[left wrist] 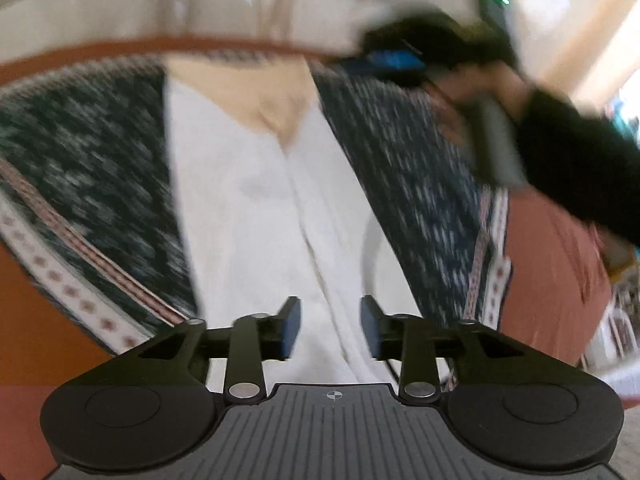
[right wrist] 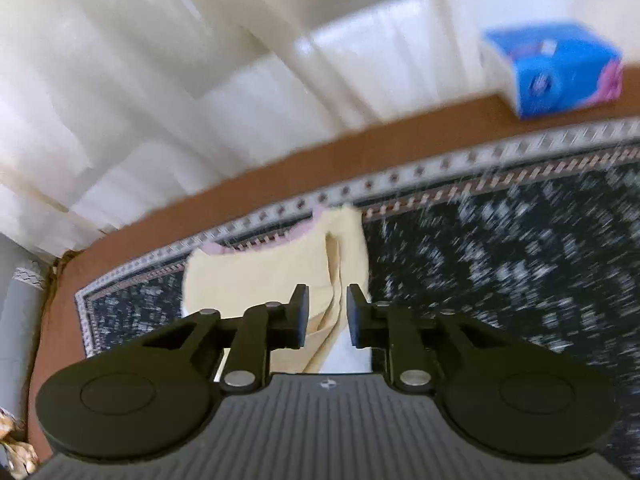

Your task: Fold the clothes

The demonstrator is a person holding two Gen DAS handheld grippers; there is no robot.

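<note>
A white garment (left wrist: pixel 256 208) lies stretched along a dark patterned cloth (left wrist: pixel 80 152), with a beige garment (left wrist: pixel 264 92) at its far end. My left gripper (left wrist: pixel 330 328) hovers over the near end of the white garment, jaws open, holding nothing. In the right wrist view the beige garment (right wrist: pixel 260 272), with a pink trimmed edge, lies on the patterned cloth (right wrist: pixel 520 260). My right gripper (right wrist: pixel 327 316) is over its near right part, jaws open a little with a fold of cloth showing between them. The right gripper also shows in the left wrist view (left wrist: pixel 384 60), held by a dark-sleeved arm.
The patterned cloth covers a brown table (right wrist: pixel 360 152). A blue box (right wrist: pixel 556 72) stands at the table's far right edge. White curtains (right wrist: pixel 140 100) hang behind the table. Both views are motion blurred.
</note>
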